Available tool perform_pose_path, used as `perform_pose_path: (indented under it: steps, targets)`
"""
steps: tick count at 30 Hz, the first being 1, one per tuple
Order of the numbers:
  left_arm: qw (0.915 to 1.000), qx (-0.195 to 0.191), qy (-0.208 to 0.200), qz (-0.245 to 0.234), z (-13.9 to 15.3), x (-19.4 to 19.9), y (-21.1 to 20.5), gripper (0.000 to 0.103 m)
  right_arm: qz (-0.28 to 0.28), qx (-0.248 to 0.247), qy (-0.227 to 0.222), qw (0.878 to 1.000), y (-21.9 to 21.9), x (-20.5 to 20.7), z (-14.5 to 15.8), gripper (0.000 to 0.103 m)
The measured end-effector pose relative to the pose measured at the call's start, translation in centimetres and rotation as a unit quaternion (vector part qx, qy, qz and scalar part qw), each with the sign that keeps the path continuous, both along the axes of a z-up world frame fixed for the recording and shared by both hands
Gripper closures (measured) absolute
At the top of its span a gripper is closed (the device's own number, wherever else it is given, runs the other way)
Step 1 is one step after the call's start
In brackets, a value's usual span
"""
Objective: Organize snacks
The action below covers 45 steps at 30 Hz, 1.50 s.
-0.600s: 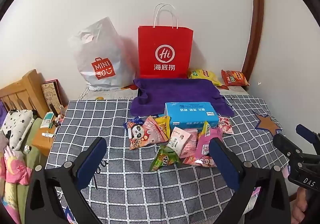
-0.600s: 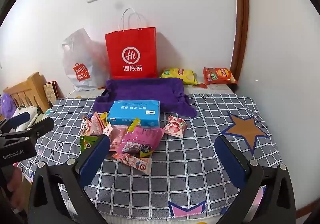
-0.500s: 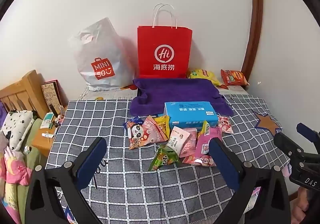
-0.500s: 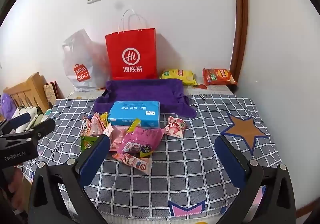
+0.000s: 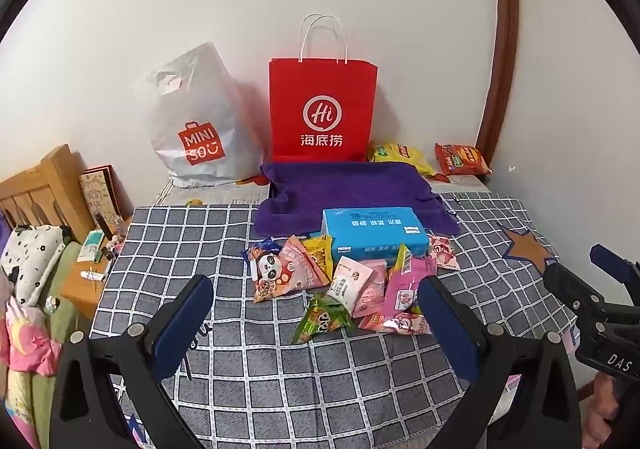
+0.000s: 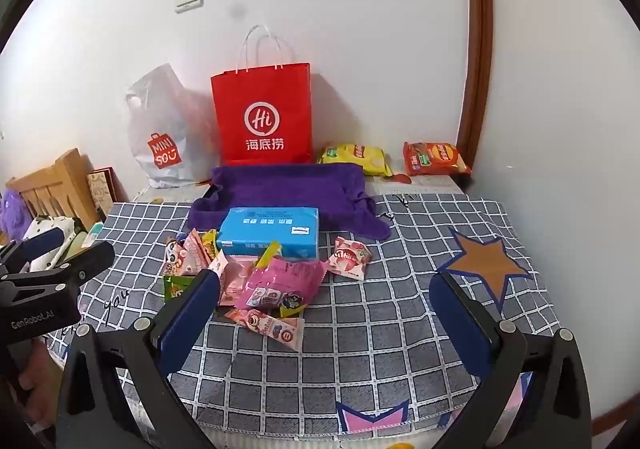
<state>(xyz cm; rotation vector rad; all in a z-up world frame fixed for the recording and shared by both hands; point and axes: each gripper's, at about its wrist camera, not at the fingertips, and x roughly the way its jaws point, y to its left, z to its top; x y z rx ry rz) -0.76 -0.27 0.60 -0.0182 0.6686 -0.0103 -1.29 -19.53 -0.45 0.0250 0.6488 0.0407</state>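
Observation:
Several small snack packets lie heaped on the checked cloth: a panda packet, a green one, a pink bag and a strawberry packet. Behind the heap rests a blue box, and beyond it a purple towel. My left gripper hovers open above the cloth's near part, with nothing between its fingers. Over the front edge my right gripper is open too, and empty. Each gripper shows at the edge of the other's view.
A red paper bag and a white plastic bag stand against the back wall. Yellow and orange crisp packets lie at the back right. A wooden headboard and bedding are on the left.
Both views have shifted very slightly; the snacks lie as before and both grippers stay open.

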Motion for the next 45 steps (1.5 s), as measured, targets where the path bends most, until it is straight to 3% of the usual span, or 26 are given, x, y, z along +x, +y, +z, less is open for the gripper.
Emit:
perform_pose_path:
  steps: [45]
  targets:
    - [1.0, -0.001, -0.004, -0.004, -0.52, -0.37, -0.25, 0.001, -0.002, 0.002, -0.001, 1.0, 0.17, -0.29, -0.34, 0.0]
